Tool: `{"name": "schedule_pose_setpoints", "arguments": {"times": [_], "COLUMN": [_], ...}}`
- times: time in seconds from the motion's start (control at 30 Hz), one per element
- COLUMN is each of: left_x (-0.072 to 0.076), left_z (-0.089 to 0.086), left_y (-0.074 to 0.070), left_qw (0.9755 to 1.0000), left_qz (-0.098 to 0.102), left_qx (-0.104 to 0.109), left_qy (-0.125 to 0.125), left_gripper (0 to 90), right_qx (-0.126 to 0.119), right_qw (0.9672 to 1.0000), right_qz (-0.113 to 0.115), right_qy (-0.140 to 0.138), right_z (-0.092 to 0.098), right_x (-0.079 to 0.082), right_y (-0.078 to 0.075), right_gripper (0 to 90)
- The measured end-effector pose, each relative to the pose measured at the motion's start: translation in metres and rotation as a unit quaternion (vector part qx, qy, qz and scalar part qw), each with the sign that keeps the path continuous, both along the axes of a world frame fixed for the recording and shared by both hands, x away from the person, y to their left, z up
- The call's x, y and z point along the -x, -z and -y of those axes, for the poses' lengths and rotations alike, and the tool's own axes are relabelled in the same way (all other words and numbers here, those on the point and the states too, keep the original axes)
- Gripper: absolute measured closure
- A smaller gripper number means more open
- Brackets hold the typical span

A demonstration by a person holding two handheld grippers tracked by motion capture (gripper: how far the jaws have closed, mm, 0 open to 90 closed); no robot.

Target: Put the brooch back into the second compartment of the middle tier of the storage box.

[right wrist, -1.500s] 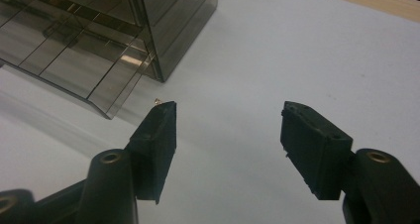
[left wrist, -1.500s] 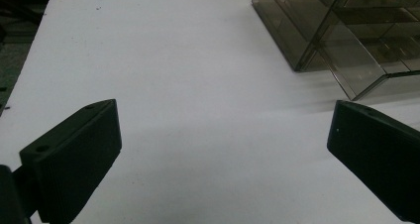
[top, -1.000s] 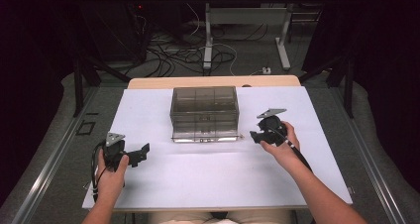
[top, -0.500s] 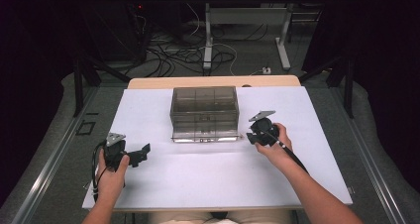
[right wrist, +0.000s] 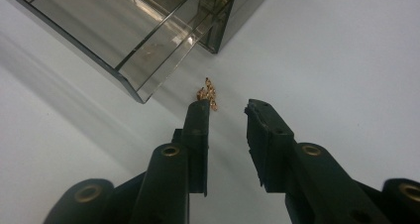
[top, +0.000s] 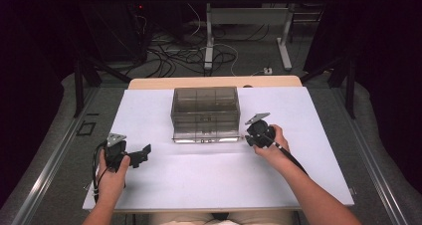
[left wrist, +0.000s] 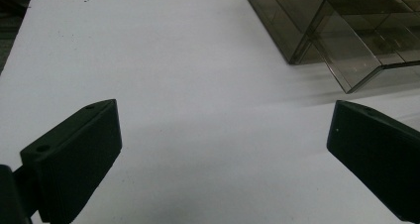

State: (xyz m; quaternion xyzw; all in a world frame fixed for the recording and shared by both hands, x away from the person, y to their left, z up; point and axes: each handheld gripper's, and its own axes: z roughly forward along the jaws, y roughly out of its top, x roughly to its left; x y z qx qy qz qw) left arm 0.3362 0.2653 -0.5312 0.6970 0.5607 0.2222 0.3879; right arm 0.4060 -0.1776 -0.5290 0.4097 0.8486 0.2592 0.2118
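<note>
High view: right gripper (top: 248, 138) beside smoky box (top: 205, 113), fingers parted.

A lab or recording workspace, not a home.

A white-topped table (top: 219, 185) stands on grey carpet (top: 378, 135), hemmed in by black curtains (top: 378, 36) on both sides. Beyond its far edge, loose cables (top: 169, 51) sprawl over the floor around the metal legs of a second desk (top: 209, 36), with a power strip (top: 267, 70) lying nearby. Dark equipment with a red indicator light (top: 141, 7) sits at the back.
</note>
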Motion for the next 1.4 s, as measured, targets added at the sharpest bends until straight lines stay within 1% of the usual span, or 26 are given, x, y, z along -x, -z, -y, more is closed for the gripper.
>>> {"name": "schedule_pose_setpoints", "arguments": {"times": [0.03, 0.07, 0.1, 0.27, 0.3, 0.33, 0.4, 0.5, 0.53, 0.57, 0.6, 0.63, 0.67, 0.7, 0.77, 0.8, 0.9, 0.93, 0.97, 1.03, 1.17, 1.2, 1.23, 1.33, 1.37, 1.4], "left_x": [0.000, 0.000, 0.000, 0.000, 0.000, 0.000, 0.000, 0.000, -0.001, -0.001, -0.001, -0.001, -0.001, -0.001, -0.001, -0.001, -0.001, -0.001, -0.001, -0.001, -0.001, -0.001, -0.001, -0.001, -0.001, -0.001], "left_z": [0.000, 0.001, 0.001, 0.001, 0.001, 0.001, 0.001, 0.000, 0.000, 0.000, 0.000, 0.000, 0.000, 0.000, 0.000, 0.000, 0.000, 0.000, 0.000, 0.000, 0.000, 0.000, 0.000, 0.000, 0.000, 0.000], "left_y": [0.000, 0.001, 0.001, 0.001, 0.001, 0.001, 0.001, 0.001, 0.001, 0.001, 0.001, 0.001, 0.001, 0.001, 0.001, 0.001, 0.001, 0.001, 0.001, 0.001, 0.001, 0.001, 0.001, 0.001, 0.001, 0.001], "left_qw": [1.0000, 1.0000, 1.0000, 1.0000, 1.0000, 1.0000, 1.0000, 1.0000, 1.0000, 1.0000, 1.0000, 1.0000, 1.0000, 1.0000, 1.0000, 1.0000, 1.0000, 1.0000, 1.0000, 1.0000, 1.0000, 1.0000, 1.0000, 1.0000, 1.0000, 1.0000], "left_qz": [-0.001, 0.001, 0.000, 0.001, 0.001, 0.001, 0.001, -0.002, -0.002, -0.003, -0.003, -0.003, -0.004, -0.004, -0.005, -0.005, -0.005, -0.004, -0.004, -0.004, -0.004, -0.004, -0.005, -0.004, -0.004, -0.004], "left_qx": [0.000, 0.002, 0.003, 0.001, 0.001, 0.002, 0.002, 0.002, 0.002, 0.003, 0.003, 0.003, 0.003, 0.004, 0.004, 0.004, 0.004, 0.004, 0.004, 0.004, 0.004, 0.004, 0.003, 0.004, 0.004, 0.004], "left_qy": [0.000, -0.002, -0.002, -0.002, -0.002, -0.002, -0.002, 0.000, -0.001, -0.001, -0.001, -0.001, -0.001, -0.001, 0.000, 0.000, 0.000, 0.000, 0.000, 0.000, 0.000, 0.001, 0.001, 0.001, 0.001, 0.001], "left_gripper": [0.6, 0.7, 0.7, 0.7, 0.7, 0.7, 0.7, 0.7, 0.7, 0.7, 0.7, 0.7, 0.7, 0.7, 0.7, 0.7, 0.7, 0.7, 0.7, 0.7, 0.7, 0.7, 0.7, 0.7, 0.7, 0.7], "right_qx": [-0.003, 0.005, 0.003, 0.001, -0.001, 0.011, 0.012, 0.014, 0.016, 0.009, 0.027, 0.029, 0.016, 0.016, 0.016, 0.019, 0.014, 0.015, 0.019, 0.021, 0.019, 0.012, 0.022, 0.016, 0.018, 0.021], "right_qw": [1.0000, 1.0000, 1.0000, 0.9999, 0.9999, 0.9998, 0.9998, 0.9998, 0.9997, 0.9998, 0.9992, 0.9991, 0.9997, 0.9997, 0.9998, 0.9996, 0.9997, 0.9997, 0.9996, 0.9995, 0.9996, 0.9997, 0.9995, 0.9997, 0.9997, 0.9996], "right_qz": [0.007, 0.000, -0.006, -0.010, -0.005, -0.007, -0.010, -0.009, -0.012, -0.004, -0.023, -0.028, -0.012, -0.011, -0.010, -0.016, -0.017, -0.015, -0.012, -0.018, -0.020, -0.019, -0.022, -0.013, -0.010, -0.016], "right_qy": [-0.007, -0.008, -0.007, -0.011, -0.012, -0.014, -0.013, -0.015, -0.015, -0.016, -0.016, -0.011, -0.013, -0.012, -0.007, -0.010, -0.010, -0.010, -0.018, -0.012, -0.008, -0.009, -0.011, -0.014, -0.014, -0.010], "right_z": [0.000, 0.000, -0.001, -0.004, -0.005, -0.005, -0.006, -0.007, -0.008, -0.008, -0.008, -0.008, -0.009, -0.009, -0.009, -0.009, -0.010, -0.010, -0.010, -0.011, -0.012, -0.012, -0.013, -0.013, -0.013, -0.014], "right_x": [-0.001, -0.002, -0.001, -0.002, -0.003, -0.003, -0.003, -0.004, -0.004, -0.005, -0.004, -0.004, -0.005, -0.006, -0.006, -0.007, -0.007, -0.007, -0.008, -0.007, -0.007, -0.007, -0.008, -0.008, -0.008, -0.008], "right_y": [0.002, 0.001, 0.002, 0.006, 0.007, 0.006, 0.008, 0.009, 0.010, 0.012, 0.009, 0.008, 0.012, 0.013, 0.013, 0.013, 0.015, 0.015, 0.015, 0.015, 0.017, 0.018, 0.017, 0.018, 0.018, 0.018], "right_gripper": [71.0, 71.4, 71.8, 73.2, 73.7, 74.2, 75.0, 75.3, 75.4, 75.6, 75.9, 76.3, 76.9, 77.4, 77.9, 78.3, 78.6, 78.7, 79.1, 80.1, 81.9, 82.3, 82.7, 84.2, 84.9, 85.6]}}
